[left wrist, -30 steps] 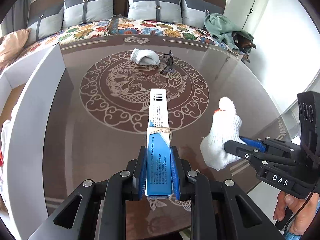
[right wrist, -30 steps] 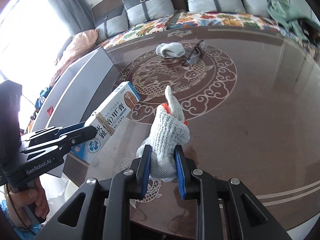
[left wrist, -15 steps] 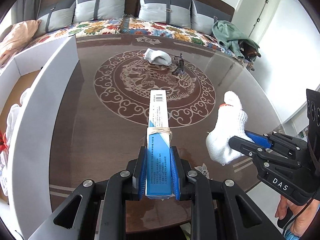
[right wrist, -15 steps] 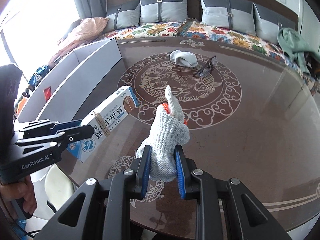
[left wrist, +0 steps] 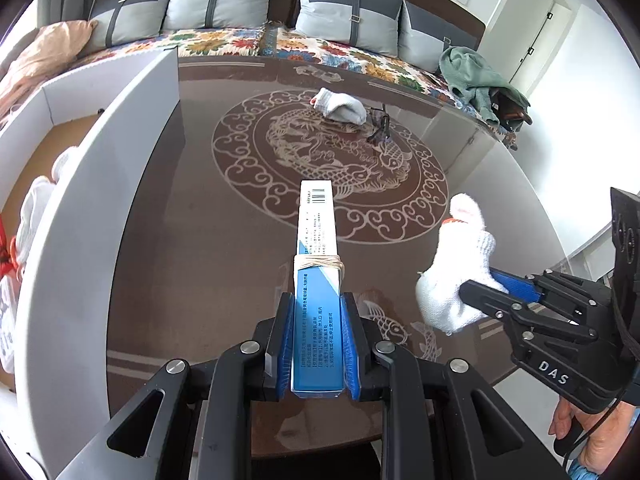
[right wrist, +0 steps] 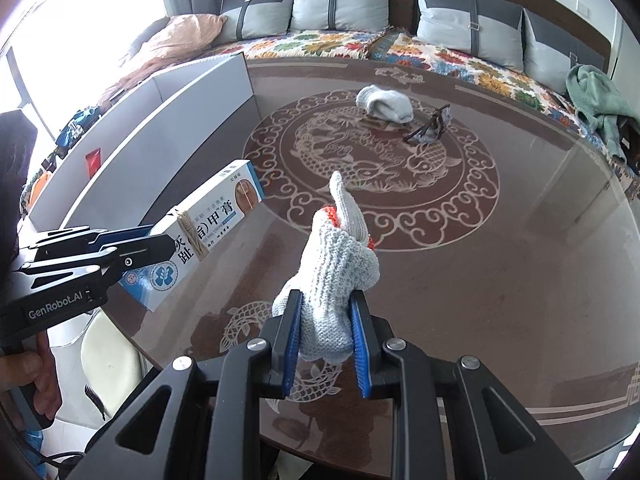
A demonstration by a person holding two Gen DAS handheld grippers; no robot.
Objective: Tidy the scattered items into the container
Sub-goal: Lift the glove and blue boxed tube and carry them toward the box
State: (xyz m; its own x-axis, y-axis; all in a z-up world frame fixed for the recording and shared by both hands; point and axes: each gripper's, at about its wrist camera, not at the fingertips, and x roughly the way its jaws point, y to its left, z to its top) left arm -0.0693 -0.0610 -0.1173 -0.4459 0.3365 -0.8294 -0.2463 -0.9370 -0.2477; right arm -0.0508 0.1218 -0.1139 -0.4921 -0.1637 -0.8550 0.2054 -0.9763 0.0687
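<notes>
Fingers [left wrist: 285, 344] of left gripper [left wrist: 316, 344] pinching a blue-and-white box [left wrist: 317, 272] above the desk [left wrist: 200, 240]; right gripper [right wrist: 326, 340] clamping a knitted glove [right wrist: 340, 264], beside the white container [left wrist: 132, 128].

My blue pads [left wrist: 349, 344] held a blue-and-white box [left wrist: 317, 280] and a white knit glove [right wrist: 340, 276] with orange trim over the brown table [right wrist: 500, 280] with its pale carp-and-scroll medallion.
</notes>
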